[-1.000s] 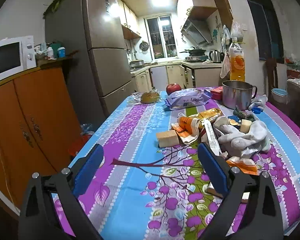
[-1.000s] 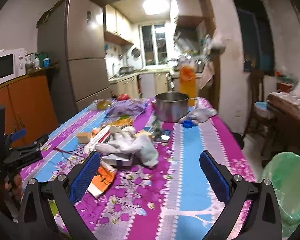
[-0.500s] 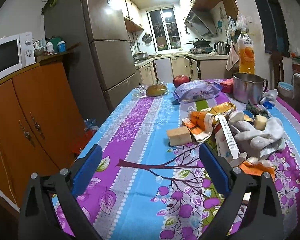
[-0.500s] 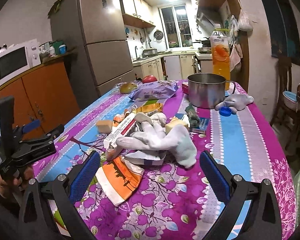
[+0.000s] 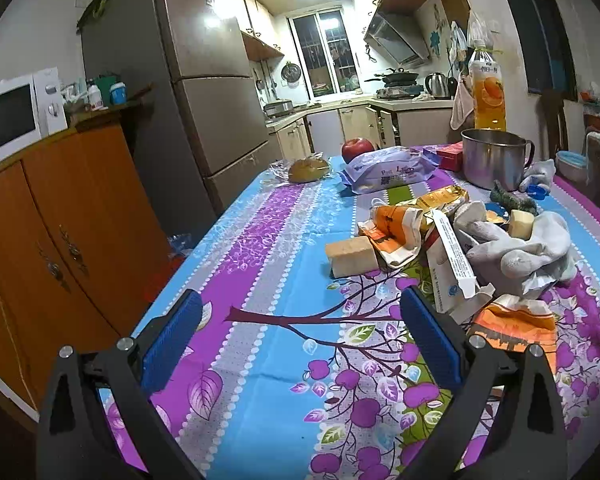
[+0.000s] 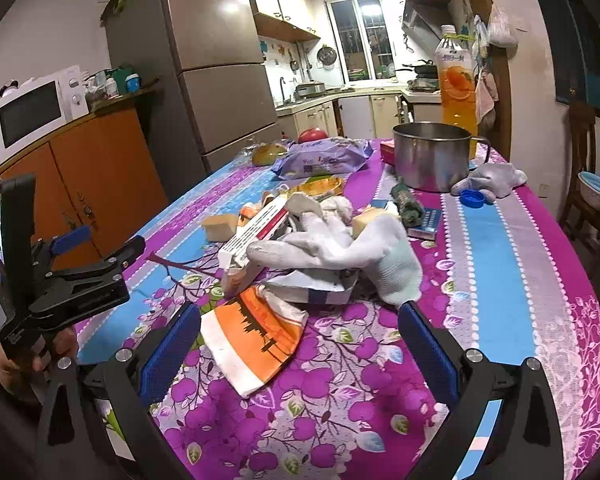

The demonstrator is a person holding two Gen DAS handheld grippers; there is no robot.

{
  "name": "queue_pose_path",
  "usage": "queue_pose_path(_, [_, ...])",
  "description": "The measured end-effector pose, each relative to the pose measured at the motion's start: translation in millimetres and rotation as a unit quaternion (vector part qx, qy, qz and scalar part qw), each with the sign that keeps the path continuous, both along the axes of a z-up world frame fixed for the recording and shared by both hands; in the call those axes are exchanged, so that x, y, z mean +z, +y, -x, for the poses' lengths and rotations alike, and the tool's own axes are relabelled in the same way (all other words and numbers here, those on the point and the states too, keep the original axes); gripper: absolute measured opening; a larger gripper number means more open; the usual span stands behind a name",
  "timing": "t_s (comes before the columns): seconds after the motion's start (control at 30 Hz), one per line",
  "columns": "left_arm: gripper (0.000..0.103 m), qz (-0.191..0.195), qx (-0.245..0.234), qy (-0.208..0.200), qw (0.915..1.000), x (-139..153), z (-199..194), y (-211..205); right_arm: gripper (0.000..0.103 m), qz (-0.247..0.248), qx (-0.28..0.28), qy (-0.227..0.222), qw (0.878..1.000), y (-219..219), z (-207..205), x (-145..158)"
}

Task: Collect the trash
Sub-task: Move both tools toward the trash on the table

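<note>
Kitchen light falls on our floral tablecloth (image 5: 260, 360). Our left gripper (image 5: 300, 332) is opening its jaws, wide already, over bare cloth, nothing between them; the trash pile (image 5: 460, 248) lies ahead to its right. Our right gripper (image 6: 300, 340) stands wide too, gripping nothing, an orange wrapper (image 6: 256, 336) lying between its fingers, a grey glove (image 6: 340, 248) just beyond.

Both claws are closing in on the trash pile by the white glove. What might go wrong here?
1. The orange wrapper lies flat between the right claw pads; they may pinch the tablecloth too.
2. The white glove drapes over the torn carton; lifting trash may drag it along.
</note>
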State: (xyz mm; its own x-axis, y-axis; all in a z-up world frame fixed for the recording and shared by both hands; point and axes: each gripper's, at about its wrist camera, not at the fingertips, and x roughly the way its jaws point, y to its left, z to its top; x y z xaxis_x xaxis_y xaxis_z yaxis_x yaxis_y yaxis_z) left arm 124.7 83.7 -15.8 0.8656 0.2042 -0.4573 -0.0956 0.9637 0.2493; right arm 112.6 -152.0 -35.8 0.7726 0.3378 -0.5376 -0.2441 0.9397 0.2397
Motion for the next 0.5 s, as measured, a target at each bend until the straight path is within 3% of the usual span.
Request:
queue_pose_path(0.17, [0.097, -0.013, 0.008, 0.009, 0.9998, -4.6, -1.9, 0.2, 0.096, -0.025, 0.019, 0.025, 0.999, 2.7, -7.1, -9.8])
queue_pose_path(0.5, [0.097, -0.009, 0.021, 0.029, 0.9993, -12.0, -5.8, 5.8, 0.088, -0.031, 0.038, 0.034, 0.998, 12.0, -9.1, -13.6])
